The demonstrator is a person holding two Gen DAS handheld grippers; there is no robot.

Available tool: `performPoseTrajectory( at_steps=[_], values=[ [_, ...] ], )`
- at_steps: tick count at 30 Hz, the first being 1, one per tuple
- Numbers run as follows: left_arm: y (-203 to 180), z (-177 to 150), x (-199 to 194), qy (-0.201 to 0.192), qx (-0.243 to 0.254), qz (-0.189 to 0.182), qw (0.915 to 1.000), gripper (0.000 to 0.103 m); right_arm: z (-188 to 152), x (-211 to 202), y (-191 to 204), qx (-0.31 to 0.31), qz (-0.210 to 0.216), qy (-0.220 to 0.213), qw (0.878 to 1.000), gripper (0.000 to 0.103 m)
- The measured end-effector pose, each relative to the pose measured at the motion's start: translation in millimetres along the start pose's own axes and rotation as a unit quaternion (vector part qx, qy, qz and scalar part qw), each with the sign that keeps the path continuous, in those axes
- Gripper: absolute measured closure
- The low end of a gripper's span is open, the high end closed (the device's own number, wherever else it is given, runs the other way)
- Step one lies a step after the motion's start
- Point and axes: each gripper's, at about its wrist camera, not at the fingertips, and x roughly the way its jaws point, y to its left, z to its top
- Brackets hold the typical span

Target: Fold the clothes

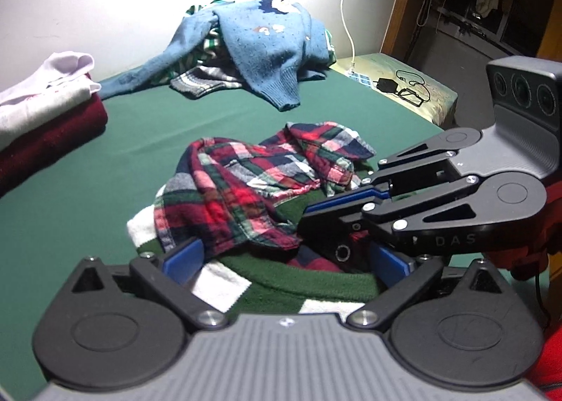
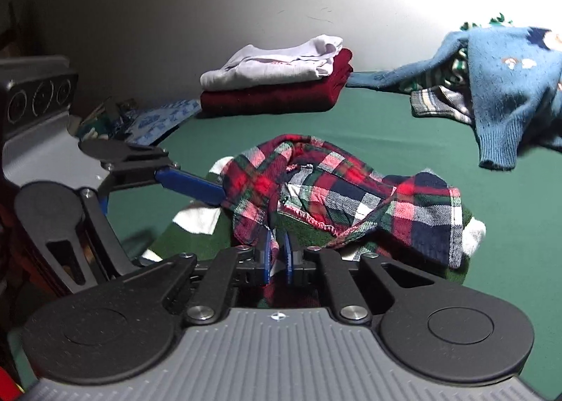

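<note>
The right tongs [image 2: 277, 253] pinch the plaid shirt [image 2: 337, 190]; the left tongs [image 1: 281, 260] gape, empty, around its near edge. They should take only plaid, leaving the green sweater [image 1: 302, 281] beneath.

Both cameras sit just behind their own fingers, low over the green bed [image 1: 105, 169], tilted down and very close to the plaid shirt [image 1: 246, 190]. The left wrist view faces across the bed toward the blue sweater [image 1: 260, 49] and wall, with the right gripper [image 1: 309, 214] entering from its right. The right wrist view faces the folded stack [image 2: 277, 84], with the left gripper [image 2: 207, 190] at its left. Both share shirt, sweater, stack and bed.
</note>
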Motion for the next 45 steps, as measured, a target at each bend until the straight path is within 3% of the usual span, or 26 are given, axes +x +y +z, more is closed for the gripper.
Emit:
performPoseTrajectory(
  at_steps=[2, 5, 8, 13, 16, 21, 23, 28, 32, 34, 39, 42, 45],
  values=[
    [-0.3, -0.5, 0.5, 0.000, 0.001, 0.002, 1.0000, 0.003, -0.9, 1.0, 0.1, -0.012, -0.001, 0.001, 1.000, 0.099],
    [-3.9, 4.4, -6.6, 0.005, -0.004, 0.005, 1.0000, 0.005, 3.8, -8.0, -2.6, 0.017, 0.004, 0.002, 1.000, 0.095],
    [-13.8, 2.5, -26.3, -0.009, 0.000, 0.008, 0.9999, 0.006, 3.2, -39.9, -15.8, 0.078, 0.023, -0.034, 0.996, 0.094],
    [-34.9, -14.0, -48.6, -0.018, -0.016, 0.005, 0.9997, 0.005, -12.4, -85.6, -29.3, 0.095, -0.049, -0.048, 0.993, 0.089],
    [-45.0, -23.2, -47.5, -0.007, -0.024, -0.007, 0.9997, 0.005, -21.0, -93.0, -30.3, 0.111, -0.048, -0.037, 0.992, 0.088],
    [-57.1, -37.3, -28.3, 0.025, -0.016, -0.006, 0.9995, 0.005, -32.0, -73.7, -13.2, 0.081, -0.047, -0.004, 0.996, 0.089],
    [-61.0, -42.2, -21.4, 0.029, -0.008, 0.000, 0.9995, 0.004, -36.4, -58.6, -9.1, 0.067, -0.076, 0.009, 0.995, 0.089],
    [-68.9, -42.9, -27.0, 0.027, -0.004, 0.019, 0.9994, 0.005, -34.1, -66.8, -12.2, 0.070, -0.075, -0.012, 0.995, 0.088],
    [-69.1, -48.6, -52.5, 0.004, -0.030, 0.035, 0.9989, 0.004, -35.8, -99.2, -17.5, 0.092, -0.076, -0.025, 0.993, 0.070],
    [-64.9, -54.6, -60.3, -0.003, -0.060, 0.041, 0.9973, 0.004, -43.6, -109.8, -21.5, 0.110, -0.075, -0.016, 0.991, 0.068],
    [-45.3, -67.4, -69.7, -0.016, -0.153, 0.067, 0.9858, 0.004, -59.9, -110.1, -25.9, 0.138, -0.073, 0.010, 0.988, 0.068],
    [-26.4, -74.2, -69.2, -0.023, -0.216, 0.090, 0.9719, 0.004, -60.2, -104.3, -29.7, 0.157, -0.067, 0.009, 0.985, 0.065],
    [-7.1, -81.3, -63.8, -0.020, -0.278, 0.086, 0.9565, 0.005, -57.1, -97.9, -35.2, 0.171, -0.059, 0.009, 0.983, 0.064]
  ],
)
